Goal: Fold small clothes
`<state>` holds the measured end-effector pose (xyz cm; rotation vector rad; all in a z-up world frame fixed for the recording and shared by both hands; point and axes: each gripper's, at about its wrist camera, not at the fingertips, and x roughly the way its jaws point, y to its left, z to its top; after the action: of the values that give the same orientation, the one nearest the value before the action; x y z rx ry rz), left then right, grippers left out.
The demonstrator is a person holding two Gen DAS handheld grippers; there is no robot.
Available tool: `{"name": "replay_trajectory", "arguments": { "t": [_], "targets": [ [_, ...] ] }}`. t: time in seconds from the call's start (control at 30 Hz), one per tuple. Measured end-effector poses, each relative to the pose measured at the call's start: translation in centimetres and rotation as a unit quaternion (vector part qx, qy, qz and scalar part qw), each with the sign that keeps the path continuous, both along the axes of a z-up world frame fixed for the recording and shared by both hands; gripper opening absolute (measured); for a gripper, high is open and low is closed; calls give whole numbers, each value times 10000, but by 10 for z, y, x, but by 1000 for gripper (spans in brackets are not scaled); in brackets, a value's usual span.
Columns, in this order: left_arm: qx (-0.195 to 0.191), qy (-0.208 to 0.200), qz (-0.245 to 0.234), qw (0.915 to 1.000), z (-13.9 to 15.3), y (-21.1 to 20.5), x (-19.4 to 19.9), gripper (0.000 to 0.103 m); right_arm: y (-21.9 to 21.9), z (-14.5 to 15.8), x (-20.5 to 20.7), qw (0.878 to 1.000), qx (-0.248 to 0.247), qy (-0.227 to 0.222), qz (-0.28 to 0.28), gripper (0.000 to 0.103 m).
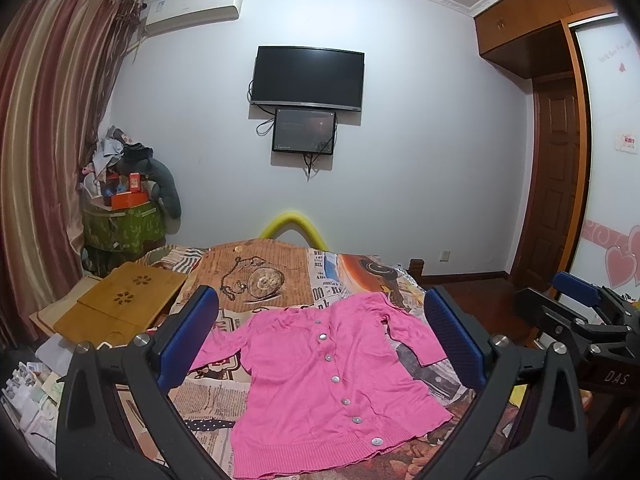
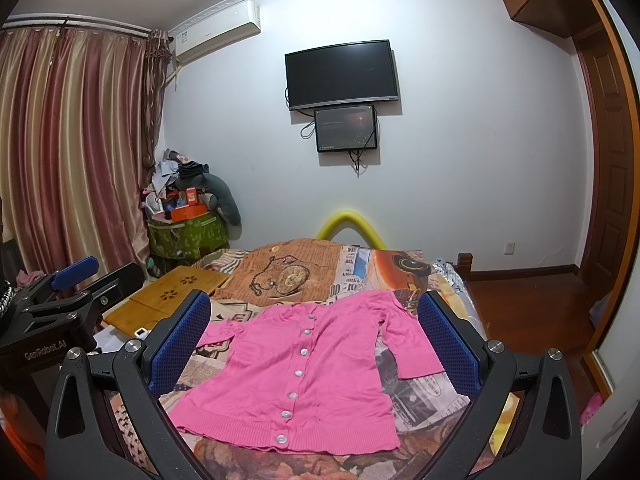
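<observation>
Left wrist view: my left gripper (image 1: 320, 344) is spread wide, blue pads apart, nothing between them, held above the bed (image 1: 256, 280). The pink cardigan (image 1: 320, 384) lies flat on the printed bedspread, buttoned up, hem nearest me, both sleeves out to the sides. A bamboo lap tray (image 1: 120, 304) rests at the bed's left edge, apart from the cardigan. My right gripper (image 1: 580, 312) shows at the frame's right edge, off the cardigan; I cannot tell its opening from here. In the far left corner, a green fabric bin (image 1: 124, 224) is heaped with an orange box, small red items and loose clothes.

Right wrist view: my right gripper (image 2: 316, 340) is also spread wide and empty, above the cardigan (image 2: 304, 372), which sits centred between the pads. My left gripper (image 2: 72, 280) appears at left, beside the tray (image 2: 168, 292). The green bin (image 2: 188, 236) stands by the curtain (image 2: 72, 152), piled high.
</observation>
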<state>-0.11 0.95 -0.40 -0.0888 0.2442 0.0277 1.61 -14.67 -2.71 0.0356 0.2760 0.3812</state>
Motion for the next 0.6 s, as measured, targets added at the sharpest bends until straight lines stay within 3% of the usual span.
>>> {"name": "replay_trajectory", "arguments": {
  "t": [0.6],
  "targets": [
    [-29, 4, 27, 10000, 0, 1, 1, 103, 0, -1, 5, 10000, -23, 39, 12, 103]
  ]
}}
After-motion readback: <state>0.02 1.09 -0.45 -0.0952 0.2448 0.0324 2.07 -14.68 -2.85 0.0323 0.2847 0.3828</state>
